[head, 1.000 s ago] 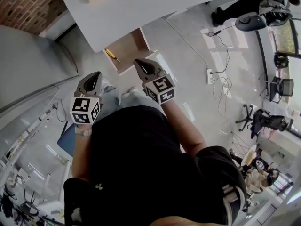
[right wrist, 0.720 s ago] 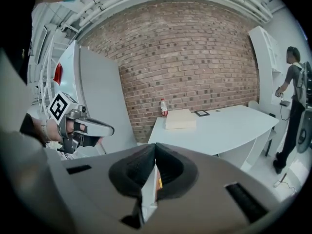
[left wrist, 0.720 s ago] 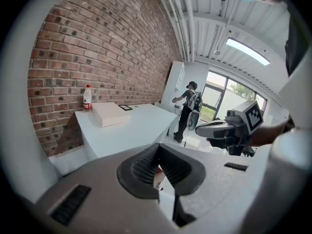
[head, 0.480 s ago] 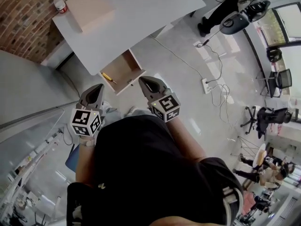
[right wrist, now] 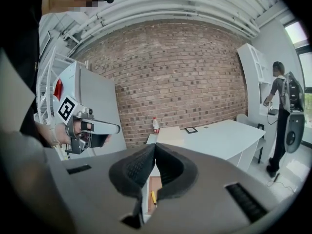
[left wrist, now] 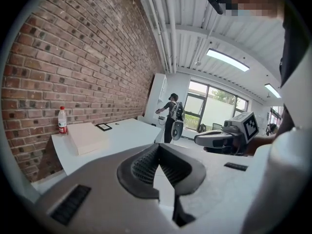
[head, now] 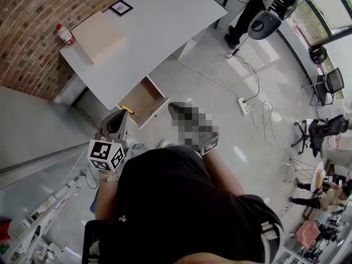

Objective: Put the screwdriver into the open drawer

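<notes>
Your yellow-handled screwdriver (head: 127, 110) is already lying inside the open wooden drawer (head: 148, 95) under the white counter (head: 159, 21), over on its left side. Your left gripper (head: 122, 117) hangs just beside it, with the screwdriver at about 12 o'clock from the tip, jaws pressed together on nothing. Your right gripper (head: 176, 109) sits at the drawer's 3 o'clock, jaws closed and empty too.
</notes>
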`<state>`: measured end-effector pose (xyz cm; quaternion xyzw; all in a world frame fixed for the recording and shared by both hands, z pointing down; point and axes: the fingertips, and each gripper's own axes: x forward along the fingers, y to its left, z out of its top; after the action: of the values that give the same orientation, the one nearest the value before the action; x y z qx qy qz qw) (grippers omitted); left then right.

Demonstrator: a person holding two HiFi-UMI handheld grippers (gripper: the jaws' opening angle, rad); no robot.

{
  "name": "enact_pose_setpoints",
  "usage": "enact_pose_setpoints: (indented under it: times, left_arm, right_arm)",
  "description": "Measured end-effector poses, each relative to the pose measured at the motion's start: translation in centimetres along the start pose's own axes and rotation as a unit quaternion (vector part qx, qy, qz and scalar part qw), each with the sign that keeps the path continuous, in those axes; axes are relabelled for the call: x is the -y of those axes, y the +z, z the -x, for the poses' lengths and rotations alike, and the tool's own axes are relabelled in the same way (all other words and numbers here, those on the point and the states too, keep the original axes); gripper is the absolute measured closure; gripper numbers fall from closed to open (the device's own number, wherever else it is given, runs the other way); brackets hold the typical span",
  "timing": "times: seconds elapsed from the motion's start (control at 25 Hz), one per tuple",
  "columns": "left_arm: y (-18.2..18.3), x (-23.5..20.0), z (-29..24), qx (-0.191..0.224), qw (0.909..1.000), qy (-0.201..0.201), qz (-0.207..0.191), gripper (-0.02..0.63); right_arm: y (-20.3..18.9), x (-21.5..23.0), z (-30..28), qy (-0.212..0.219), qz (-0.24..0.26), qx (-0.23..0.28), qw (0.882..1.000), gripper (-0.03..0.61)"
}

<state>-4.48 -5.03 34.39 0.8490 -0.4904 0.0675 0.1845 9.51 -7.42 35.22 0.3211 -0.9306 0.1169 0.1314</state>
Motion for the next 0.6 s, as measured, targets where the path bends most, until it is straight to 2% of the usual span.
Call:
enact_pose_setpoints:
  times: [0.12, 0.28, 0.6]
  left_arm:
    - [1.3, 1.1, -0.4, 0.016, 0.9997, -0.014, -0.009, 0.611]
    - [2.7, 2.8, -0.6, 0.035, 0.9988, -0.033, -0.012, 0.611]
    - [3.8, 4.9, -1.6, 0.037, 0.9969, -0.062, -0.030, 0.609]
  right_arm:
    - [0.6, 0.5, 1.0, -0.002, -0.017, 0.017, 1.000, 0.568]
    - [1.7, 1.0, 2.4, -0.014, -0.012, 0.034, 0.999, 0.568]
    - [2.6, 1.5, 3.8, -0.018, -0.031, 0.056, 0.998, 0.568]
